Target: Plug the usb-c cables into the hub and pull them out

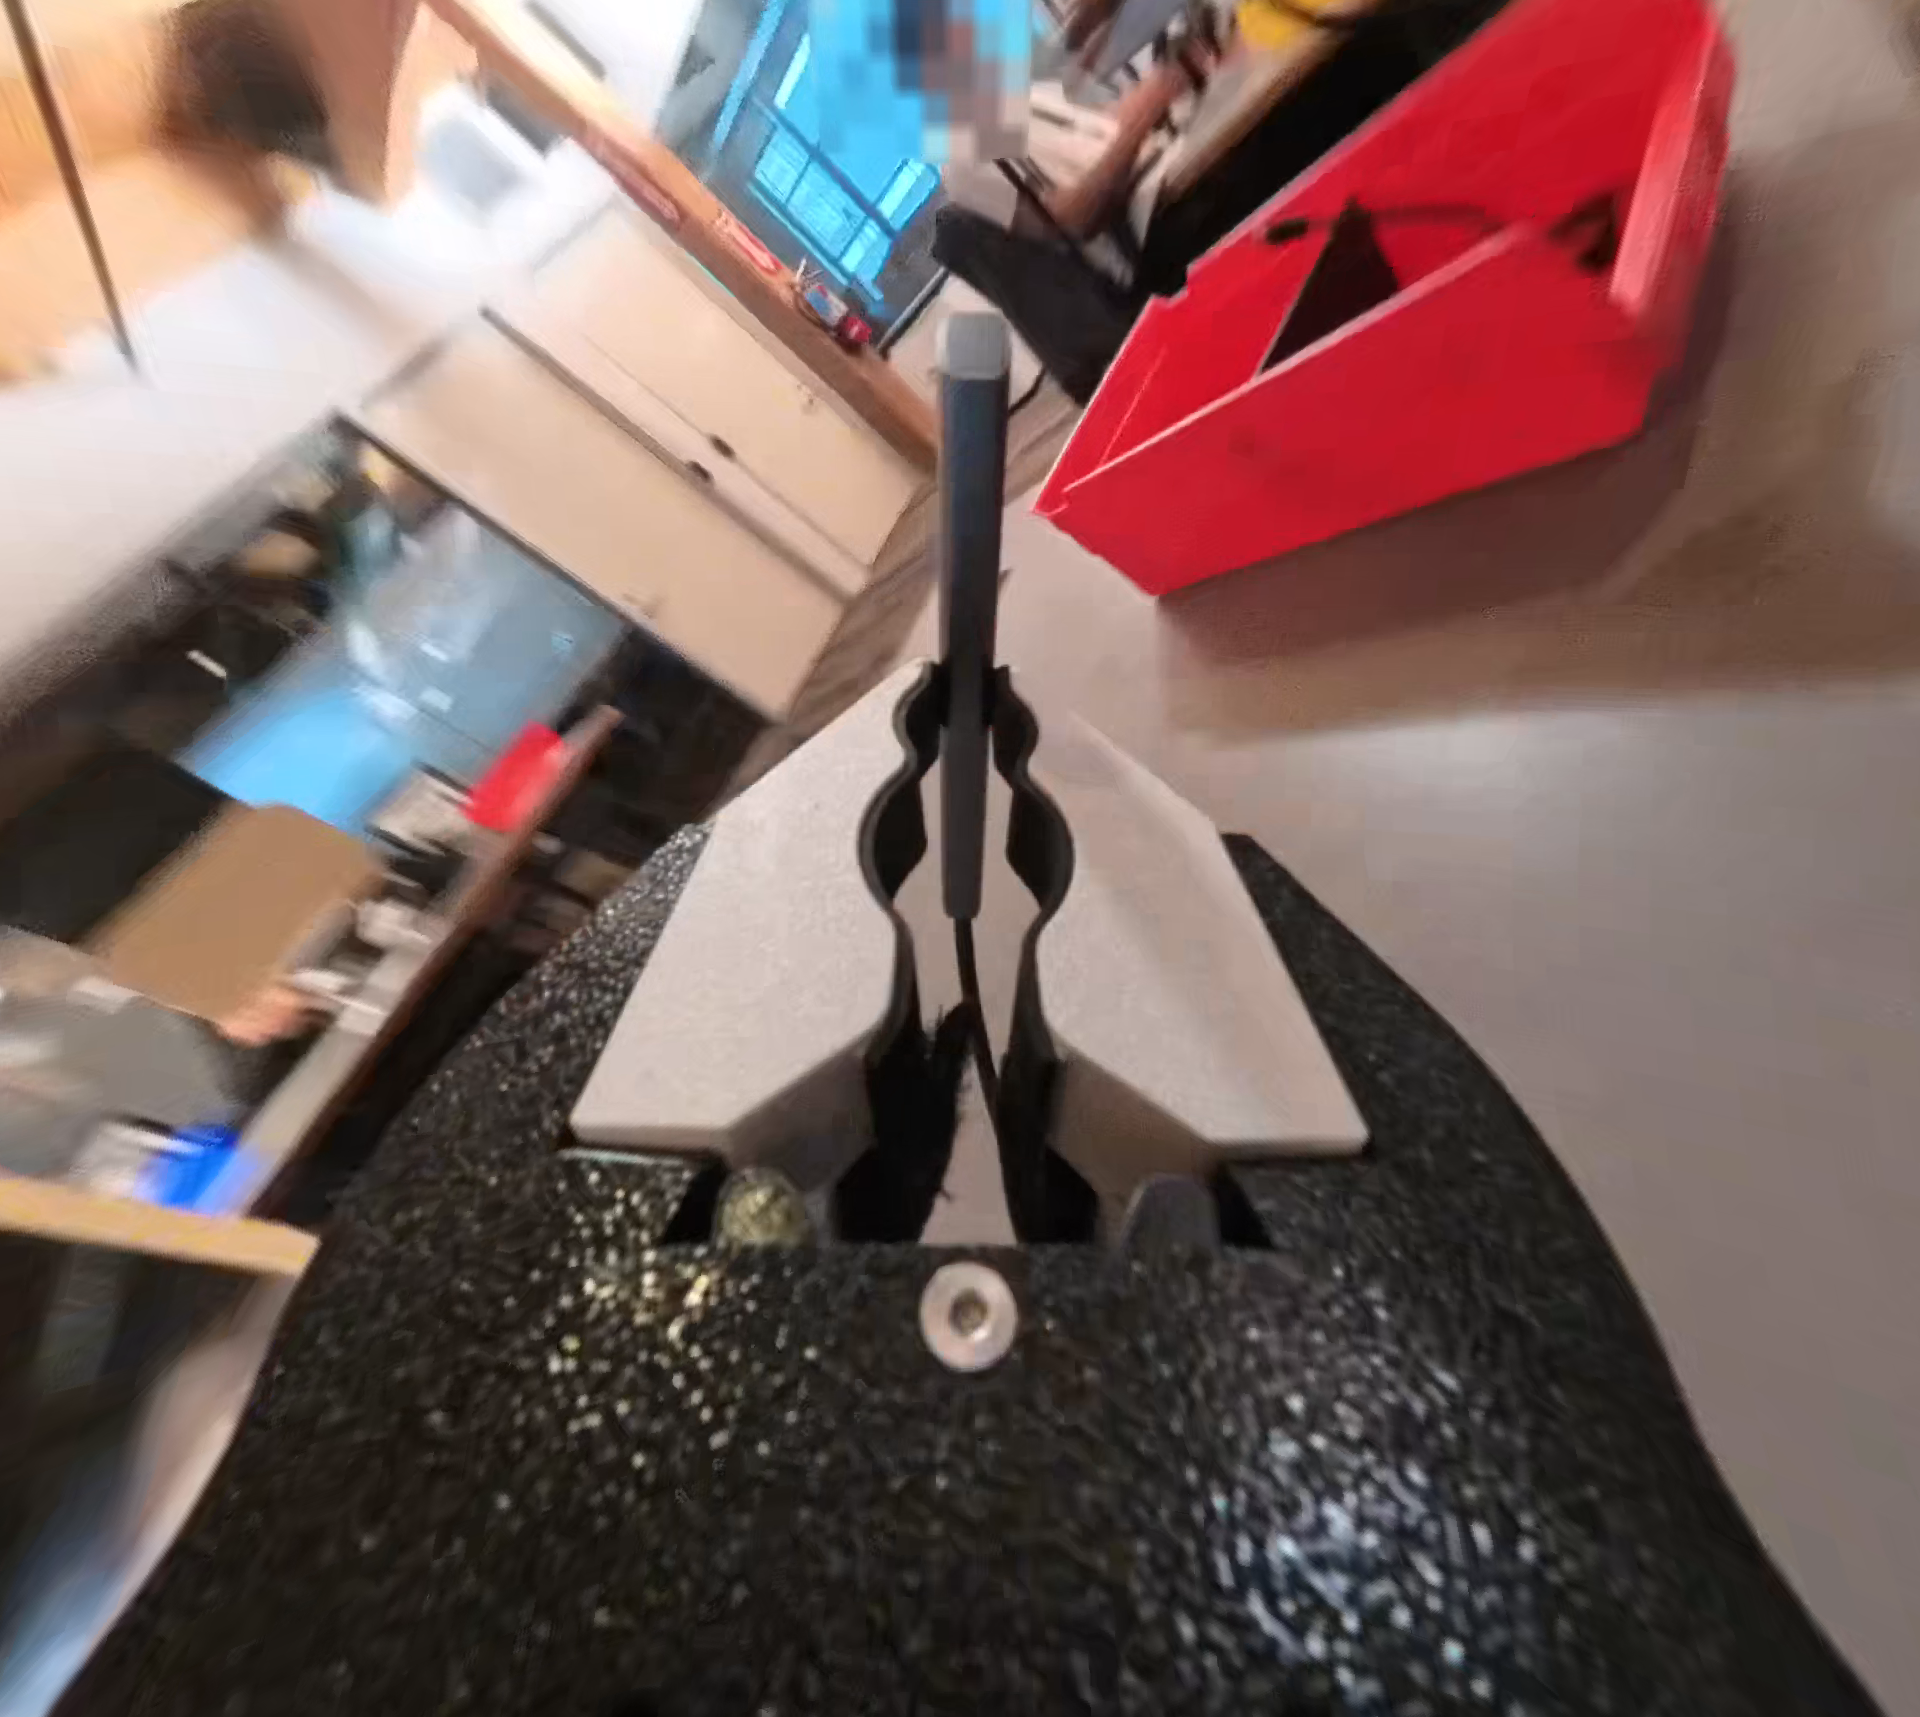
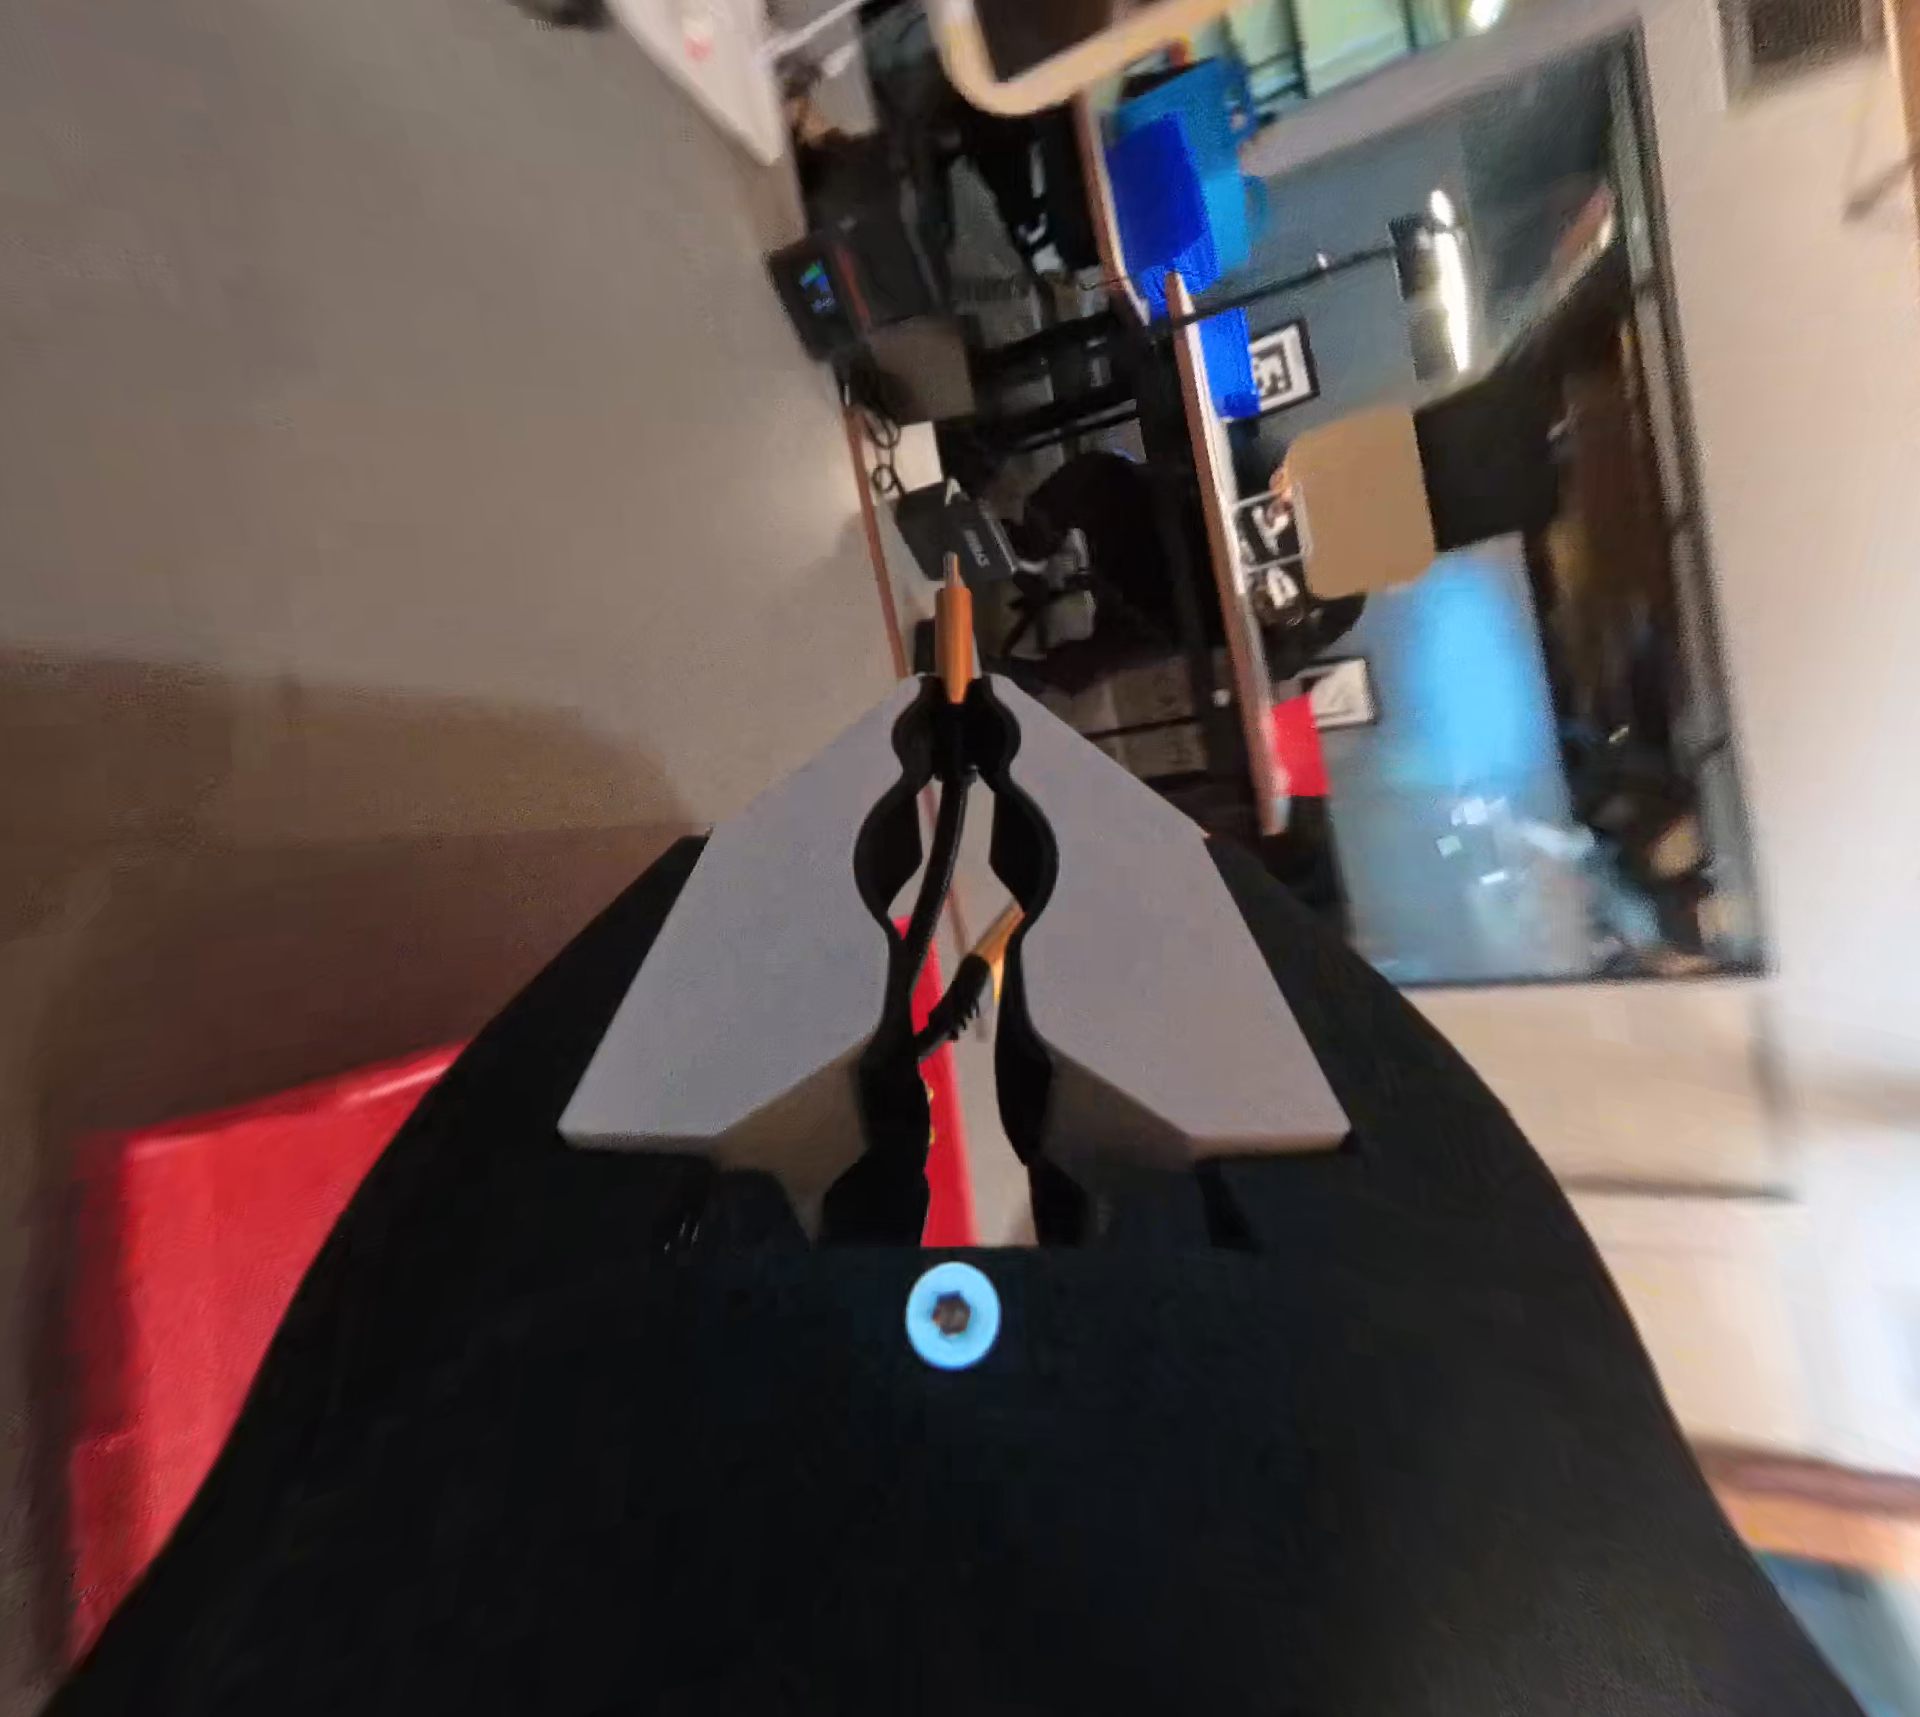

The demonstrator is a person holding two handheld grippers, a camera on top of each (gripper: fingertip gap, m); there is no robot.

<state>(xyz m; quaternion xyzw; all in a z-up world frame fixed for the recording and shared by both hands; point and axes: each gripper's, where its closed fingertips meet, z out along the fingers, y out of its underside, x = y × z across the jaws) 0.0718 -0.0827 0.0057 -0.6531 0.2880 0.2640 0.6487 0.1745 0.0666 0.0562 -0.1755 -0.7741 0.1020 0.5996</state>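
The hub (image 1: 971, 587), a slim dark slab seen edge-on with a lighter grey end cap at its far tip, stands clamped between the tips of the left gripper (image 1: 966, 691), whose grey fingers (image 1: 790, 929) are pressed in on its lower part so that most of it juts forward past them. A thin black lead (image 1: 977, 992) runs from the hub's near end back down through the gap between the fingers. In the right wrist view, the right gripper (image 2: 956, 706) pinches the usb-c cable's orange plug (image 2: 954, 641) at its base, the metal tip pointing straight ahead and free in the air, touching nothing. The black cable (image 2: 935, 846) curls back between those jaws, and a second orange-collared plug (image 2: 992, 945) hangs loose in the gap lower down, gripped by nothing. Hub and plug each show in one view only, so how near they are to each other cannot be told. Beyond the left gripper, a red plastic bin (image 1: 1455, 296) sits on the pale grey tabletop (image 1: 1507, 836) with a dark object inside it; a red edge (image 2: 208, 1252) also shows under the right gripper. Both backgrounds are blurred: shelving, cabinets, blue patches and clutter.
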